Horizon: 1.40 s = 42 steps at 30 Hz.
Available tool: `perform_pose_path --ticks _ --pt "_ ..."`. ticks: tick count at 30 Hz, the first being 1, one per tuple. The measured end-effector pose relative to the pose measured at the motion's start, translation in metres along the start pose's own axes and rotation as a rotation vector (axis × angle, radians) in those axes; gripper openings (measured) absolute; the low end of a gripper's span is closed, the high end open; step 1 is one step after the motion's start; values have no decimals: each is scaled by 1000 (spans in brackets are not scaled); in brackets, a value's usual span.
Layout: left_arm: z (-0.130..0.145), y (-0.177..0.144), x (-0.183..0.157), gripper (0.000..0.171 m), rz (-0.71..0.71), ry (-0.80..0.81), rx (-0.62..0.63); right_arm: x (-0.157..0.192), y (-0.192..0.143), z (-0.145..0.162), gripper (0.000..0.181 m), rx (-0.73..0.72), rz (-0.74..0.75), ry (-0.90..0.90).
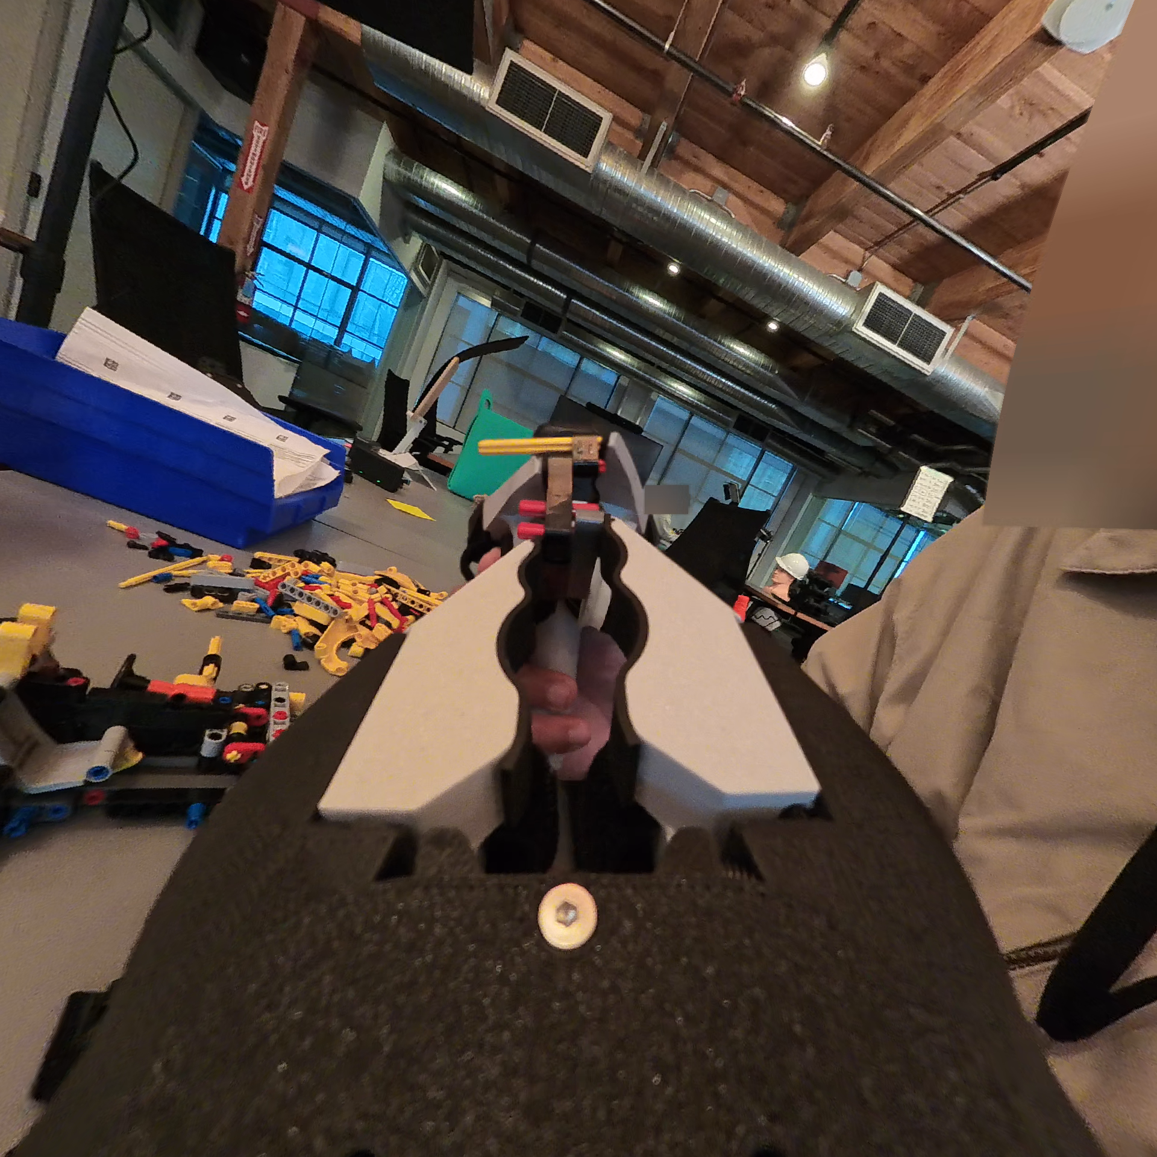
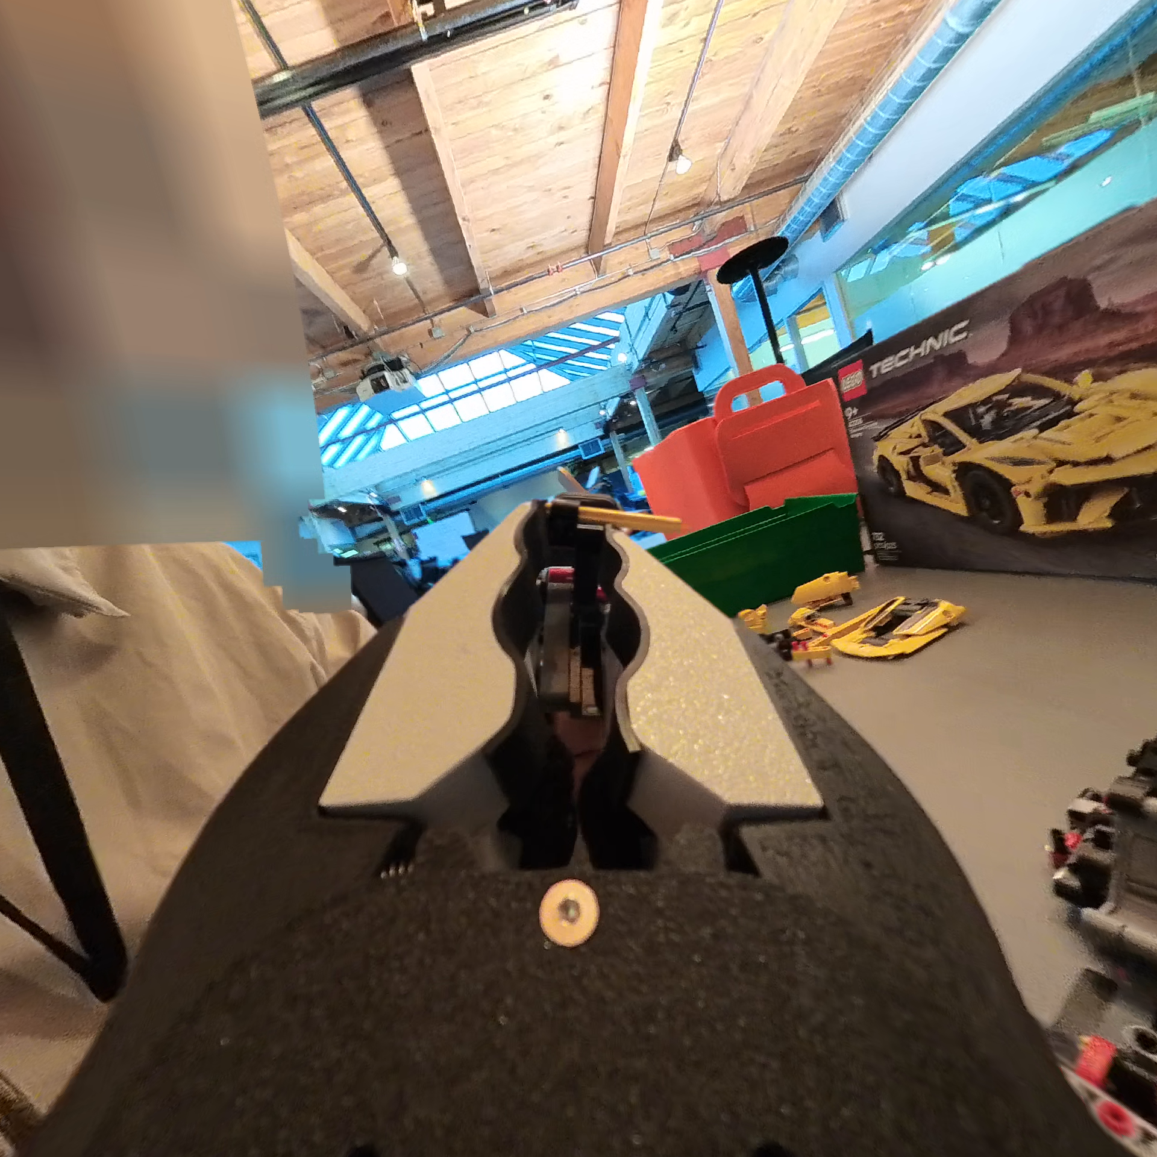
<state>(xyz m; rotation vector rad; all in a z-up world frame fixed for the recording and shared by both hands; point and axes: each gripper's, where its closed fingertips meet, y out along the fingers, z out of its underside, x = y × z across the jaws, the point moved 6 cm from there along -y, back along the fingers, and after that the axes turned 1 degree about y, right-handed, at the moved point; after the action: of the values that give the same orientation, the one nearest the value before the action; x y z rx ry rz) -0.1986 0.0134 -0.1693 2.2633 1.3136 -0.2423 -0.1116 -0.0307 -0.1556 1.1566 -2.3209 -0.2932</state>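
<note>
My left gripper [image 1: 573, 532] is shut on a small brick assembly [image 1: 559, 494] of a tan beam, black parts and red pins [image 1: 532, 508], held up in the air. A yellow axle [image 1: 524, 446] sticks out to the left at its top. The right gripper's grey fingers [image 1: 623, 476] meet it from the far side, with a hand [image 1: 563, 701] behind them. In the right wrist view my right gripper [image 2: 573, 519] is shut on the same assembly [image 2: 573, 651], dark between the fingers, with the yellow axle [image 2: 632, 518] pointing right.
A person in a beige shirt [image 1: 939, 720] is close behind. On the grey table [image 1: 388, 532] are a blue bin [image 1: 156, 451] with papers, loose pieces [image 1: 300, 595] and a black chassis [image 1: 125, 720]. The right side has a green bin [image 2: 770, 545], orange case [image 2: 751, 451], product box [image 2: 1014, 451] and yellow panels [image 2: 876, 626]. The tips of both grippers are at nearly the same place.
</note>
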Motion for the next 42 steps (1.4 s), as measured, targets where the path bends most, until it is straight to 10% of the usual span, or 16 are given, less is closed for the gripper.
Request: perform_pose_path --ticks 4,11,17,20,24,28,42 --pt "-5 -12 21 16 -108 72 57 -23 -1 6 18 26 10 252" --pt "9 -36 30 17 -409 1054 467 -53 -21 19 39 291 201 287" --pt "24 -33 30 17 -349 1111 550 -50 -16 33 5 392 192 244" --pt "20 -33 30 19 -347 1033 505 -49 -17 32 3 384 171 291" --pt "-5 -33 59 50 -575 493 337 -58 -17 21 2 161 252 297" --pt "9 -23 55 49 -416 -2 248 -55 -15 16 2 13 307 251" --pt "2 -9 47 15 -326 -55 8 -57 -5 33 2 -234 178 573"
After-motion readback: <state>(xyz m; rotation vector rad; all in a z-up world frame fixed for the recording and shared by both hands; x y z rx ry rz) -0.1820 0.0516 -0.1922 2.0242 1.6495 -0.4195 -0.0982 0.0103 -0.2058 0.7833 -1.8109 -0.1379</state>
